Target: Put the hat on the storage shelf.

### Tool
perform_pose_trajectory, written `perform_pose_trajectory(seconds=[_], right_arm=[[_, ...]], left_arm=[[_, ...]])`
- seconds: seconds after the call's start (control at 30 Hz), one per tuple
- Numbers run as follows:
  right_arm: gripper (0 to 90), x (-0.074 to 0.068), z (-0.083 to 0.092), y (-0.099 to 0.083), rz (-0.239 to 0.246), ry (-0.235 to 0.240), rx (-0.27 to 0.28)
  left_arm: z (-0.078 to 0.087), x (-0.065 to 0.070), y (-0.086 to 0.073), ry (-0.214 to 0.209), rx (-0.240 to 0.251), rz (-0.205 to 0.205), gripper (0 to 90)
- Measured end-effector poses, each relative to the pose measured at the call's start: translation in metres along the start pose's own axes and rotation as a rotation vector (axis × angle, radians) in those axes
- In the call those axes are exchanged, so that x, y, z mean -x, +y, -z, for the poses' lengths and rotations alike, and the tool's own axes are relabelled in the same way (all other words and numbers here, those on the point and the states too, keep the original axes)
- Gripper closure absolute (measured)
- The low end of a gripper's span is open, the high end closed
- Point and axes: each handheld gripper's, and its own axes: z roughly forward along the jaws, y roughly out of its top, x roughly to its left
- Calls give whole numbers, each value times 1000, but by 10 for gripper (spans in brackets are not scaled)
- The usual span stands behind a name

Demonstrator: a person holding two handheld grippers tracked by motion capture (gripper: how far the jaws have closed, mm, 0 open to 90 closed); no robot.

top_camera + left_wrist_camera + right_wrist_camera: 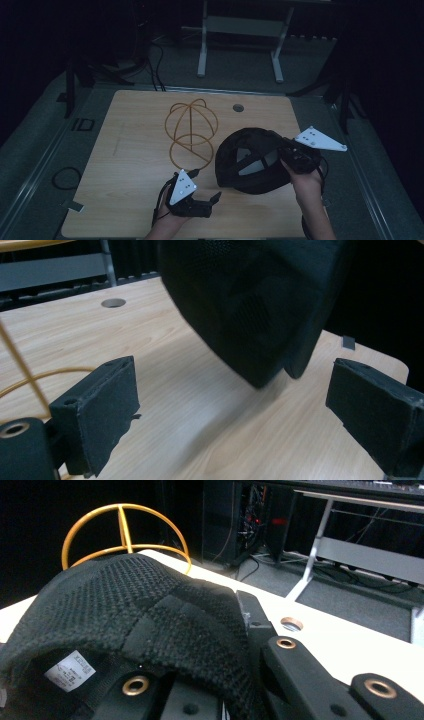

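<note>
Black knit mesh cap (130,615) fills the foreground, its brim clamped in the right gripper (300,156) and raised over the pale wooden table (135,165). Left gripper (197,200) waits wide apart, empty. Advice: support the cap's free edge before carrying it toward the gold wire dome stand (191,127).

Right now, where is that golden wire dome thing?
The golden wire dome stands on the wooden table, near its far middle in the high view, just left of the black cap held by the right claw.

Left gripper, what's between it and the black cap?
Only bare wooden tabletop: in the left gripper view, the open left gripper faces the black cap with nothing between them.
</note>
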Motion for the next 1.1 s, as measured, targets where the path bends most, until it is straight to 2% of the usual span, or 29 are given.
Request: perform_pose_trajectory(seconds=[0.07, 0.17, 0.23, 0.37, 0.43, 0.53, 0.57, 0.6, 0.63, 0.67, 0.7, 0.73, 0.8, 1.0, 1.1], right_arm=[[886, -1, 0, 1, -5, 9, 2], [887, -8, 3, 3, 6, 48, 12], [887, -9, 3, 3, 4, 79, 11], [886, -13, 5, 0, 0, 110, 15], [886, -16, 6, -1, 11, 113, 13], [886, -18, 6, -3, 18, 117, 6], [886, -19, 7, -6, 25, 118, 6], [886, -19, 7, -6, 25, 118, 6], [886, -20, 8, -7, 32, 116, 1], [886, -21, 8, -9, 32, 112, -4], [886, -21, 8, -9, 32, 112, -4], [886, -23, 8, -14, 32, 117, -16], [885, -24, 8, -18, 26, 121, -23], [882, -24, 12, -34, -1, 106, -24], [877, -22, 15, -42, -8, 108, -27]], left_arm=[[-5, 0, 3, -9, 5, 5, 107], [-17, -1, 9, -31, 17, 9, 138], [-16, 0, 9, 6, 50, 10, 157], [-14, -1, 11, -5, 89, 24, 278], [-13, -2, 13, 4, 100, 36, 334], [-12, -3, 15, 8, 115, 41, 488], [-10, -3, 17, 32, 129, 36, 567], [-10, -3, 17, 32, 129, 36, 636], [-9, -3, 18, 57, 131, 34, 636], [-8, -5, 19, 72, 131, 43, 680], [-8, -5, 19, 72, 131, 43, 781], [-7, -5, 22, 110, 130, 30, 844], [-7, -6, 25, 121, 129, 31, 879], [-7, -10, 38, 144, 112, 3, 889], [-8, -12, 45, 137, 107, -3, 892]])
